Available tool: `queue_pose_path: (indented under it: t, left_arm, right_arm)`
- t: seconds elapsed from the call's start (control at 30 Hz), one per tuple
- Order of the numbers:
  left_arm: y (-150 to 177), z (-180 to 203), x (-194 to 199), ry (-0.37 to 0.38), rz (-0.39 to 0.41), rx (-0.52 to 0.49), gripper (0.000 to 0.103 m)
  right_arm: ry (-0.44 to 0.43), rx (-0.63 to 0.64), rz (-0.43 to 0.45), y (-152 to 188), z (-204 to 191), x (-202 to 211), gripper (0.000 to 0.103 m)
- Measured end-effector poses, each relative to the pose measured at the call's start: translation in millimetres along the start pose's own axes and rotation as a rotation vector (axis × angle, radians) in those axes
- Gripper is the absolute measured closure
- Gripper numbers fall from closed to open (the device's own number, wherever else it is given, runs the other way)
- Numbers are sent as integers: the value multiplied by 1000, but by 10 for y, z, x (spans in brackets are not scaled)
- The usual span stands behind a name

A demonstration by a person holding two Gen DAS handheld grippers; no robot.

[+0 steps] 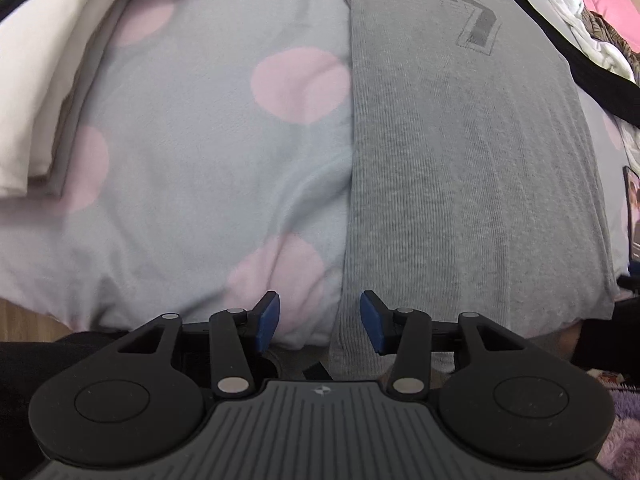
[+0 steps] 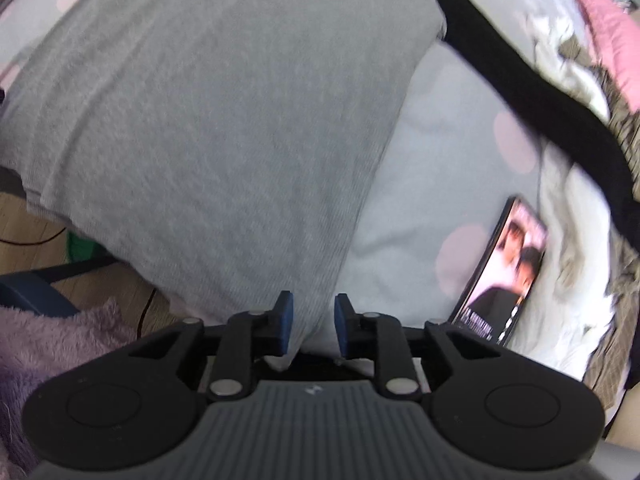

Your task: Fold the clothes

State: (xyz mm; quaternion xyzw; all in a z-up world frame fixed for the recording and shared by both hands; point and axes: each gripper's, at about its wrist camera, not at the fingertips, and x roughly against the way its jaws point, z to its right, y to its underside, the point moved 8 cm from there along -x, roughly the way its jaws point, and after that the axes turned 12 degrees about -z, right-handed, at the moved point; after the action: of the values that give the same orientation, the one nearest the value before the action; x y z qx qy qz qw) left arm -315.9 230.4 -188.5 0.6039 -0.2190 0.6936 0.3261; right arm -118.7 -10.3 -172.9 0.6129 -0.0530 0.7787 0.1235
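Observation:
A grey ribbed garment (image 1: pixel 472 152) with a dark "7" print (image 1: pixel 476 20) lies flat on the bed's pale blue cover with pink dots (image 1: pixel 208 152). Its near end hangs over the bed's edge. My left gripper (image 1: pixel 320 320) points down over the garment's left edge, which runs between the blue pads (image 1: pixel 267 320) without being pressed; the jaws stand open. In the right wrist view the same garment (image 2: pixel 224 120) fills the left and middle. Its lower right corner lies between the pads of my right gripper (image 2: pixel 314 320), with a gap beside the right pad, so it is open.
A black strip of cloth (image 2: pixel 540 92) crosses the bed right of the garment. A case with a photo cover (image 2: pixel 508 272) lies on the cover, rumpled clothes (image 2: pixel 576 64) behind it. White pillow (image 1: pixel 40 100) at far left. Purple fluffy rug (image 2: pixel 52 352) and wooden floor below.

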Motion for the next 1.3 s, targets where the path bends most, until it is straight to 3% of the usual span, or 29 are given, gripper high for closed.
queue_pose_path:
  t: [0.17, 0.23, 0.3, 0.43, 0.53, 0.6, 0.67, 0.83, 1.07, 1.17, 1.23, 1.3]
  left_arm:
    - [91, 87, -96, 19, -11, -40, 64]
    - [96, 121, -116, 41, 2, -49, 83]
    - [96, 129, -136, 75, 1, -48, 95]
    - [100, 112, -98, 92, 19, -49, 101]
    - [136, 149, 32, 195, 30, -36, 102]
    - [193, 254, 178, 330, 25, -58, 102]
    - [244, 306, 283, 357, 7, -95, 102]
    - [246, 72, 219, 197, -48, -94, 102]
    - [150, 63, -16, 126, -93, -104, 101]
    - [155, 95, 27, 91, -76, -135, 100]
    - [167, 157, 103, 74, -44, -184, 87]
    - [190, 268, 191, 50, -5, -268, 84]
  right_arm:
    - [6, 83, 111, -278, -373, 143, 74]
    - [-25, 126, 132, -324, -485, 108, 74]
    - [-36, 168, 153, -412, -569, 71, 74]
    - [-25, 232, 187, -593, -861, 90, 72]
    - [-7, 236, 180, -606, -818, 54, 70]
    - [-4, 205, 155, -734, -743, -78, 69]
    - [-3, 167, 128, -739, -651, -138, 69]
    - [-13, 125, 76, -673, -585, -210, 69]
    - [-30, 122, 73, -591, -550, -188, 68]
    - [-96, 126, 96, -485, -531, -117, 68]
    - [-103, 172, 133, -405, -583, -39, 68]
    - [-110, 232, 165, -307, -679, 35, 68]
